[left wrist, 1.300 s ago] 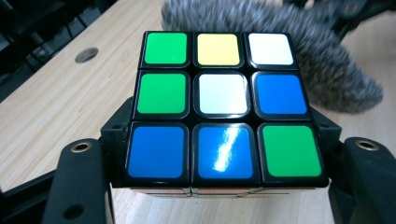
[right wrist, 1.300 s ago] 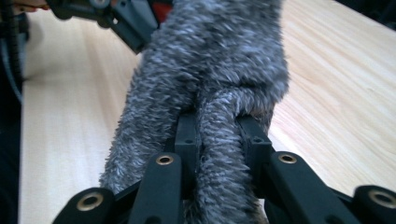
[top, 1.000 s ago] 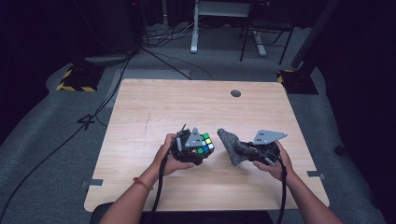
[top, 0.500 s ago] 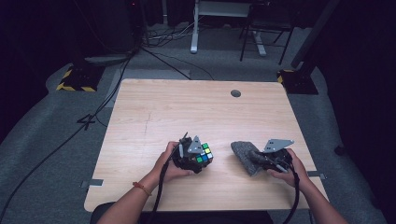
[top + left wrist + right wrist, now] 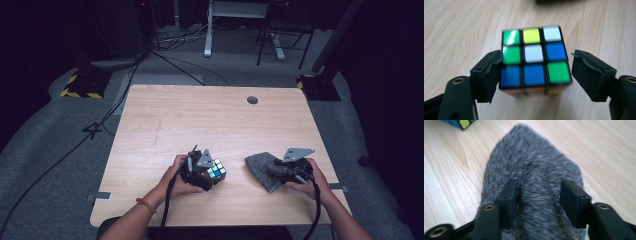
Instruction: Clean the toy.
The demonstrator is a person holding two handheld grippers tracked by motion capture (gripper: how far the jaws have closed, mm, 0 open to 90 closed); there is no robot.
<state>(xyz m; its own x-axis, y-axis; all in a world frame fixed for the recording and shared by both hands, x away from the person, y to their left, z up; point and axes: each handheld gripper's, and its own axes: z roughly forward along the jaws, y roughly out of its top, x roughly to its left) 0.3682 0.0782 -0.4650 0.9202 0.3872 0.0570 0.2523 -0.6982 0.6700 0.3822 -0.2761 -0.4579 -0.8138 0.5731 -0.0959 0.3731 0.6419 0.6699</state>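
A wooden table (image 5: 200, 120). Right of the puzzle cube (image 5: 535, 60), a grey fuzzy cloth (image 5: 531, 185) bunches between the right claw (image 5: 537, 202), half closed around it. Left claw (image 5: 535, 72) spread around the cube, one jaw touching.

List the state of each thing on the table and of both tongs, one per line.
Cube: scrambled, resting on the table, between the jaws of the left tongs.
Left tongs: open; one jaw touches the cube, the other stands apart from it.
Grey cloth: bunched, lying on the table, a fold pinched by the right tongs.
Right tongs: shut on the grey cloth.
Table: bare wood, with a round dark grommet near its far edge.
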